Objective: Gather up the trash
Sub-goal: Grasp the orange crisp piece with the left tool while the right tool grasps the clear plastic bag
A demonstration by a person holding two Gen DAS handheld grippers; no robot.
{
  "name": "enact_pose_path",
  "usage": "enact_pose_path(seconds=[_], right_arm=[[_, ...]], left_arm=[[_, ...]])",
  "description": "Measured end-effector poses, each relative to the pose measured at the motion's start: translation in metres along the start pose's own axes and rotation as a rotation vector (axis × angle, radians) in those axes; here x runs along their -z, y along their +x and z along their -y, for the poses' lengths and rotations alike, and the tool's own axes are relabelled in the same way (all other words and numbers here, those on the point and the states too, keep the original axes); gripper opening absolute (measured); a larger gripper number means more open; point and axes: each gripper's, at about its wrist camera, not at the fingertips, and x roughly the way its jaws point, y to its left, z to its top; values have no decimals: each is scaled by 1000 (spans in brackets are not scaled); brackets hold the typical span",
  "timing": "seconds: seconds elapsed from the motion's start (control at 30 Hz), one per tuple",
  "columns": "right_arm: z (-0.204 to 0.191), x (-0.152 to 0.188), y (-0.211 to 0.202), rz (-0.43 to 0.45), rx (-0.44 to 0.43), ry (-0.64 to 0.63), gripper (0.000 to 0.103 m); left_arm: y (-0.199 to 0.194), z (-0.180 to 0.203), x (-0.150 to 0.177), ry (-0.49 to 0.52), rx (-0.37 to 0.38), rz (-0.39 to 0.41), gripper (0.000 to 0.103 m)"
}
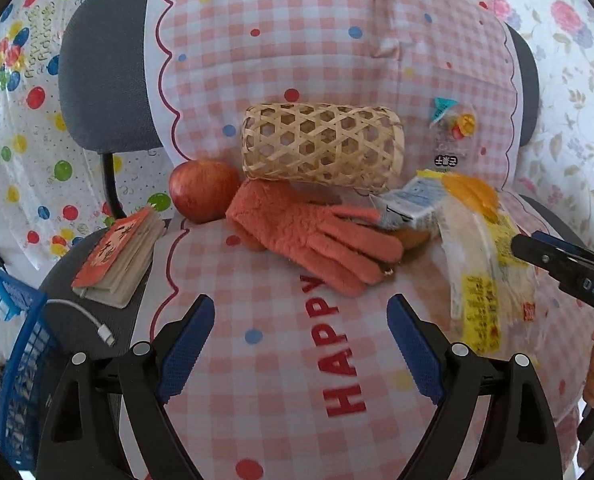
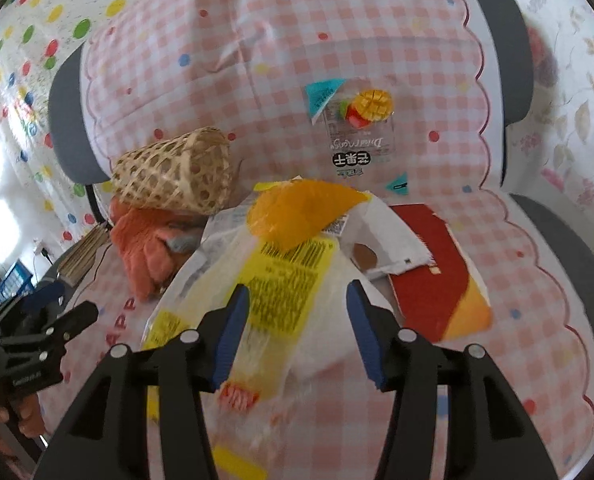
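A long clear wrapper with yellow labels (image 2: 285, 280) lies on the pink checked cloth (image 1: 281, 60) that covers a chair. My right gripper (image 2: 297, 288) stands open over it; the wrapper shows between the blue pads, which do not press on it. A small carton (image 1: 411, 210) leans at the wrapper's far end. A clear dried-mango bag (image 2: 357, 128) lies on the backrest side and a red-and-orange packet (image 2: 433, 272) to the right. My left gripper (image 1: 300, 304) is open and empty above the word HAPPY. A blue plastic basket (image 1: 13, 320) stands low at the left.
A woven bamboo basket (image 1: 321, 146) lies on its side, with a red apple (image 1: 203, 190) to its left and an orange glove (image 1: 309, 236) in front. A small booklet (image 1: 117, 256) and a white cable (image 1: 89, 320) rest on the seat's left edge. Balloon-print sheet hangs behind.
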Motion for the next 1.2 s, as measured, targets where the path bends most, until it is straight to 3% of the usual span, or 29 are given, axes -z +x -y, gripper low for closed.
enact_pose_path(seconds=[0.13, 0.3, 0.43, 0.53, 0.67, 0.83, 0.93, 1.2], right_arm=[[5, -5, 24, -55, -34, 34, 62], [-5, -4, 28, -41, -10, 3, 65], [-6, -3, 19, -8, -2, -14, 25], [-1, -1, 5, 11, -50, 24, 15], [1, 5, -19, 8, -93, 15, 10], [6, 24, -35, -68, -105, -5, 15], [12, 32, -45, -47, -43, -27, 39], [25, 52, -81, 21, 13, -31, 43]], left_arm=[[8, -2, -1, -7, 1, -16, 87], [12, -4, 3, -16, -8, -40, 87], [6, -5, 5, -16, -19, -38, 87], [-2, -7, 8, -17, -39, -43, 87], [-17, -6, 9, -18, -43, -25, 87], [-34, 12, 6, 16, -11, 3, 87], [-36, 26, 6, 34, 9, 1, 87], [-17, 63, 15, 76, 147, -63, 87]])
